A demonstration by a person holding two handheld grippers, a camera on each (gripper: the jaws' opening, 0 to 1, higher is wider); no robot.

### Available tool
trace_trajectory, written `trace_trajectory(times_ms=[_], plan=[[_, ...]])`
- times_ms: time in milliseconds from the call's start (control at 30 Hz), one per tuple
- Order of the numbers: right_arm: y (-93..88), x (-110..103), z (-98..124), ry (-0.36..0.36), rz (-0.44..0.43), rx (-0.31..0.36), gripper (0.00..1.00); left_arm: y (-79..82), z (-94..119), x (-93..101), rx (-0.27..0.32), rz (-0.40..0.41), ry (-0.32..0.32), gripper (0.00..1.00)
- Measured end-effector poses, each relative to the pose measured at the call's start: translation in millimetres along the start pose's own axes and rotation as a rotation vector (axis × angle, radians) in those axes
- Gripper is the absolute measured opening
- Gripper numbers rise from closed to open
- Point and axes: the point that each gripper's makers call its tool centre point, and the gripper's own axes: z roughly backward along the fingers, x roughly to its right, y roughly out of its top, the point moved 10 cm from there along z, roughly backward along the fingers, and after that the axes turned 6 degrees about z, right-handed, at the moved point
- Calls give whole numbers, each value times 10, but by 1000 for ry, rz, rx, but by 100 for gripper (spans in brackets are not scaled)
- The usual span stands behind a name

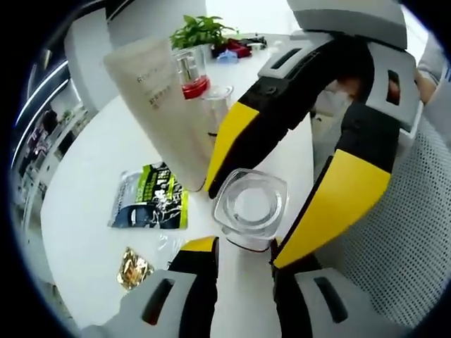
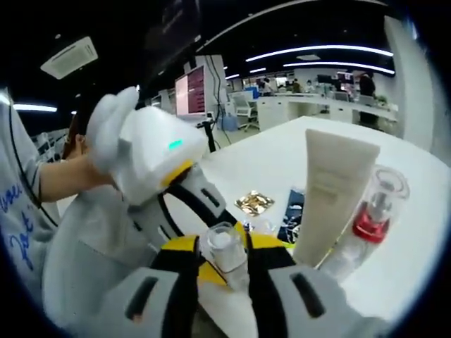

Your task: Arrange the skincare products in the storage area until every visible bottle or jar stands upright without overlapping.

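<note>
We hold the clear jar (image 1: pixel 249 206) between both tools over the worktop (image 1: pixel 91 197): left tool (image 1: pixel 243 246) and right tool (image 2: pixel 229 257) clamp it upright beside the cream tube (image 2: pixel 330 193).

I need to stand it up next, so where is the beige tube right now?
The beige tube stands upright on the white table, just left of the red-collared pump bottle in the left gripper view, with the green sachet at its base.
</note>
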Motion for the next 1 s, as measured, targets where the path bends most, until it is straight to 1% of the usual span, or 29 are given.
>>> trace_trajectory(times_ms=[400, 533, 733, 1000], plan=[[-118, -19, 135, -20, -28, -12, 27, -33, -24, -28, -38, 3, 20, 23], [-171, -10, 177, -29, -30, -36, 27, -38, -28, -38, -42, 12, 19, 22], [-211, 62, 256, -53, -39, -55, 26, -34, -39, -49, -51, 11, 21, 20], [-304, 197, 391, -91, -47, -113, 25, -25, -53, -71, -52, 32, 18, 16]])
